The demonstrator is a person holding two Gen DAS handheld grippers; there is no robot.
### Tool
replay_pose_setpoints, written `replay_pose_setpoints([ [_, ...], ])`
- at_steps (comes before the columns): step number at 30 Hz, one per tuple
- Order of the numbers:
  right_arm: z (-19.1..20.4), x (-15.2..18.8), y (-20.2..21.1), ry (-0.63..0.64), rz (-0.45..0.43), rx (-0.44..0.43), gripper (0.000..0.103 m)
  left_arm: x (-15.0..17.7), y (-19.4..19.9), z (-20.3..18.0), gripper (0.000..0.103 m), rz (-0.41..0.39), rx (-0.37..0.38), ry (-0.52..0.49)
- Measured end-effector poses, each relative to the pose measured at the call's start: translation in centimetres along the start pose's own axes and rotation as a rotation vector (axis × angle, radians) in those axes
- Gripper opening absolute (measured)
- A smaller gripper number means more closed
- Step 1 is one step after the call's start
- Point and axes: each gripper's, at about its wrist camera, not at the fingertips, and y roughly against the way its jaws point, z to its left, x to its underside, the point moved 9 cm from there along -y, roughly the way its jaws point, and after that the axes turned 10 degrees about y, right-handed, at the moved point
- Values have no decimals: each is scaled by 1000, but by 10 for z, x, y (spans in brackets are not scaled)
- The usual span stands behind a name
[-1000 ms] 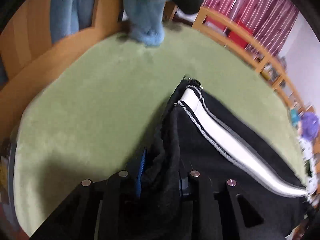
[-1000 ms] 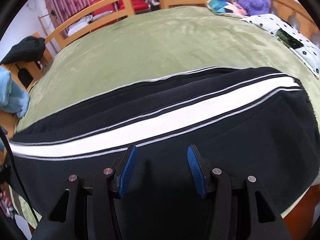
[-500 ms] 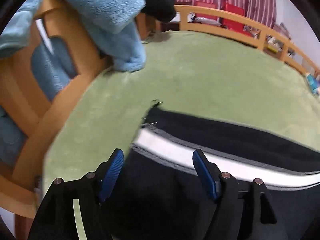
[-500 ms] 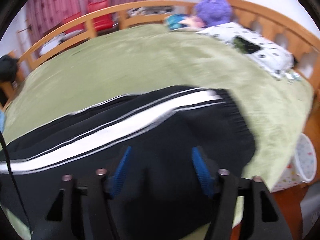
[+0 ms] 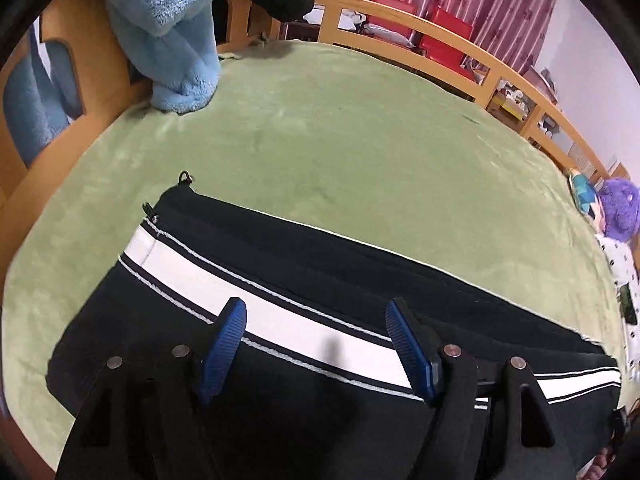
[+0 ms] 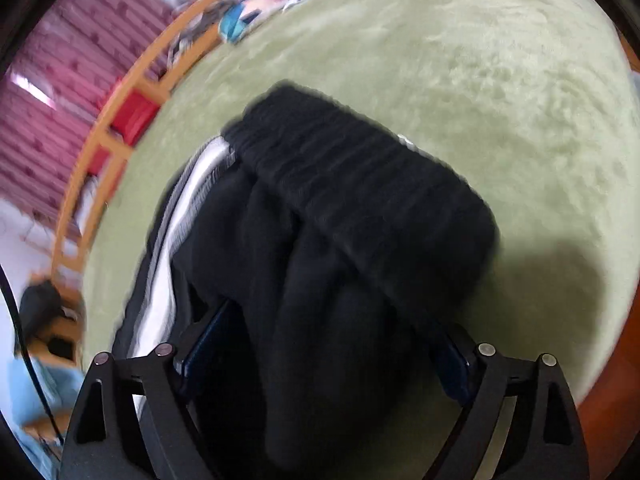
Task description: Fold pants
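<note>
Black pants (image 5: 320, 280) with a white side stripe lie lengthwise on the green bed cover, leg cuffs with small zippers at the left end. My left gripper (image 5: 316, 344) is open and empty above the striped leg near the cuffs. In the right wrist view the ribbed waistband end of the pants (image 6: 360, 184) is bunched and lies between the fingers of my right gripper (image 6: 324, 344). Its jaws stand wide on either side of the thick fabric. The view is blurred and I cannot tell whether they press on it.
The green bed cover (image 5: 360, 128) stretches beyond the pants. A blue fleece blanket (image 5: 172, 40) hangs over the wooden bed rail (image 5: 440, 44) at far left. A purple plush toy (image 5: 616, 208) and spotted pillow lie at the right end. Red chairs and curtains stand behind.
My left gripper let go of the pant cuff, opened and now hovers over the flat leg. My right gripper swung to the waistband end, which now lies bunched between its fingers.
</note>
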Motion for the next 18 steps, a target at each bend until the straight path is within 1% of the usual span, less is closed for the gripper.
replay_pose_setpoints([
  [1, 6, -7, 2, 41, -27, 26, 70, 0, 1, 0, 70, -5, -3, 6],
  [2, 14, -12, 6, 93, -48, 20, 46, -1, 2, 0, 70, -13, -8, 11],
  [3, 21, -16, 10, 122, -62, 1, 34, -1, 4, 1, 70, -19, -10, 14],
  [5, 35, -38, 37, 155, -152, -76, 30, -2, 7, 3, 70, -26, -15, 28],
  [6, 37, -49, 52, 167, -194, -117, 30, -3, 9, 3, 70, -28, -12, 32],
  [7, 38, -55, 61, 189, -210, -125, 30, -3, 13, 3, 70, -34, -4, 35],
  [9, 34, -62, 65, 215, -230, -94, 33, -4, 17, 4, 70, -48, 6, 19],
  [10, 27, -61, 54, 241, -198, -46, 35, -4, 18, 5, 70, -54, 0, 10],
  [11, 18, -55, 35, 257, -121, -7, 42, -4, 18, 9, 70, -63, -17, 0],
  [13, -3, -34, -1, 237, 61, 69, 45, -3, 18, 14, 70, -67, -44, -9],
  [14, -9, -26, -8, 230, 101, 99, 51, -3, 17, 20, 70, -61, -54, -13],
  [15, -16, -17, -10, 225, 113, 109, 54, -2, 17, 25, 70, -56, -61, -15],
  [16, -19, -12, -2, 233, 91, 106, 55, -2, 17, 30, 70, -57, -71, -18],
  [17, -21, -8, 8, 248, 78, 133, 61, -4, 17, 38, 70, -67, -85, -24],
  [18, -25, -6, 21, 269, 59, 191, 65, -6, 17, 43, 70, -76, -98, -35],
])
